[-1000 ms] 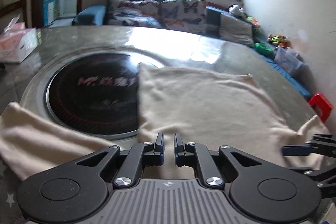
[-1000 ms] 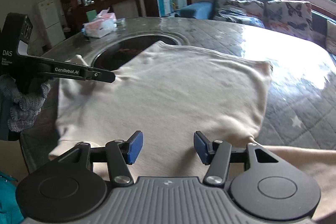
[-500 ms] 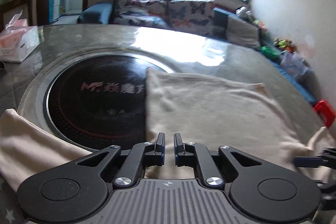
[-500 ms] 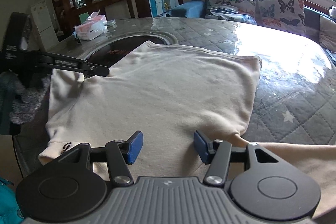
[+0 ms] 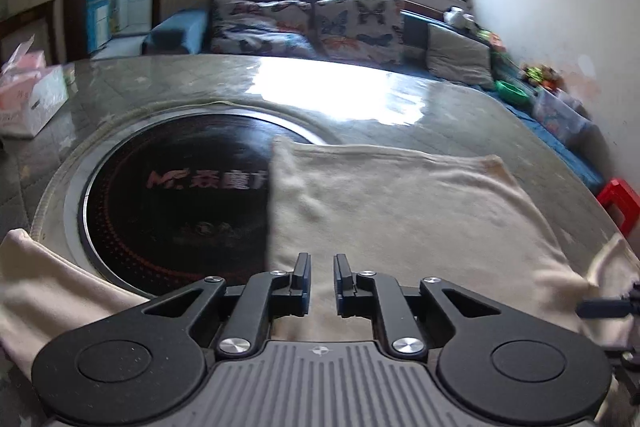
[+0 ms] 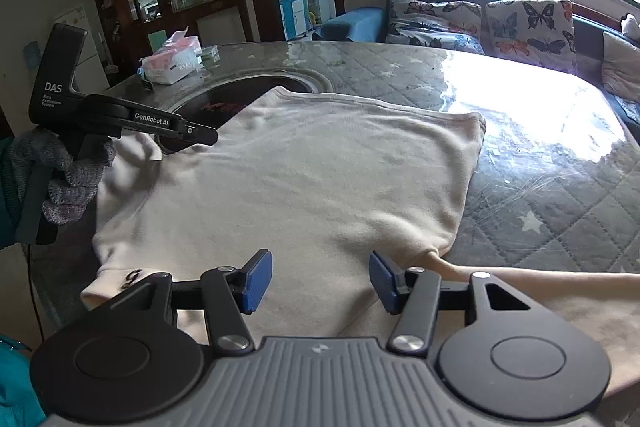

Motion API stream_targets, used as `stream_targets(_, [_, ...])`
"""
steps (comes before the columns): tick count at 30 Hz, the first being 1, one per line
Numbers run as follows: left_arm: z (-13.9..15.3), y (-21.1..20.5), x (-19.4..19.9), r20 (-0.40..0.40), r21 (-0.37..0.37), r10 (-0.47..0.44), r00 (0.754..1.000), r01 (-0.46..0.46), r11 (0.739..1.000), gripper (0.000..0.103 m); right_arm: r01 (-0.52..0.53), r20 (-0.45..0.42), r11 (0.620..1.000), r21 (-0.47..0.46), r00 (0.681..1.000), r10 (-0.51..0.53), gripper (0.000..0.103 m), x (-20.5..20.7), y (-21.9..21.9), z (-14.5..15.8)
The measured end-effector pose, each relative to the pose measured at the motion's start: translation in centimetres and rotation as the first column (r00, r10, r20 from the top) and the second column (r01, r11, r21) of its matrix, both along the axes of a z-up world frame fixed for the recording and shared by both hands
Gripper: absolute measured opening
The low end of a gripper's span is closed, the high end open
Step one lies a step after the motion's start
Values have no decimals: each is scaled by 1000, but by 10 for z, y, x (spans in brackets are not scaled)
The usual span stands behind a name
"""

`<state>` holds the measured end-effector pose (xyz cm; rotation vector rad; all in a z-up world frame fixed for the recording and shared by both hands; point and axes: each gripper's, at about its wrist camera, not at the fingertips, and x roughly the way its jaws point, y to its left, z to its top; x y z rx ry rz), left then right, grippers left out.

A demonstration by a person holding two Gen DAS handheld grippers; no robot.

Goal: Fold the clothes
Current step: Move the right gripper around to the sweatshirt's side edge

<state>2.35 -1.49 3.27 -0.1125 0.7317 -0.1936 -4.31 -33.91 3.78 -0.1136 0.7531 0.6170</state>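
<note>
Right wrist: soft cream knit garment point(image 6: 320, 179) on quilted table point(image 6: 540, 203).

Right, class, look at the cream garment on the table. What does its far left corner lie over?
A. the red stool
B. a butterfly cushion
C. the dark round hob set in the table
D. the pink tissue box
C: the cream garment overlaps the edge of the dark round hob, hiding part of its lettering.

Cream sweater point(image 6: 320, 179) lies flat on table; sleeves spread sideways.
</note>
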Motion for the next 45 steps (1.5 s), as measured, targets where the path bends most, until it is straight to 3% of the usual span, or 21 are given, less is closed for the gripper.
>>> stream_targets(4, [4, -21, -28, 28, 28, -107, 994, 106, 994, 32, -49, 15, 999, -24, 999, 49, 58, -13, 6, 4])
stream_targets(6, [5, -32, -43, 42, 46, -164, 986, 162, 986, 34, -76, 28, 996, -43, 997, 77, 66, -21, 12, 6])
stream_targets(12, [-7, -61, -78, 49, 111, -306, 951, 299, 948, 34, -131, 41, 986, -106, 990, 136, 68, -42, 28, 0])
stream_targets(17, [-16, -70, -90, 57, 177, -343, 937, 329, 928, 37, -116, 47, 988, -105, 992, 121, 70, -50, 26, -1])
stream_targets(19, [-16, -71, -90, 62, 183, -344, 937, 328, 927, 39, -80, 60, 994, -71, 995, 84, 74, -52, 13, 6])
stream_targets(21, [-13, -70, -88, 65, 176, -339, 938, 324, 930, 43, -36, 70, 999, -39, 997, 39, 85, -51, 0, 12])
stream_targets(29, [-1, -76, -80, 93, 160, -339, 936, 321, 933, 53, 188, 75, 982, -4, 980, -187, 90, -35, -49, 9])
stream_targets(36, [2, -96, -71, 92, 142, -367, 926, 353, 925, 56, 373, 66, 928, -5, 926, -372, 93, -19, -96, -7])
stream_targets(42, [-2, -116, -66, 72, 139, -392, 917, 380, 915, 58, 472, 46, 881, -7, 881, -472, 93, -9, -134, -19])
stream_targets(45, [-3, -121, -65, 65, 139, -396, 916, 384, 913, 60, 546, 39, 838, -5, 837, -546, 92, -5, -156, -22])
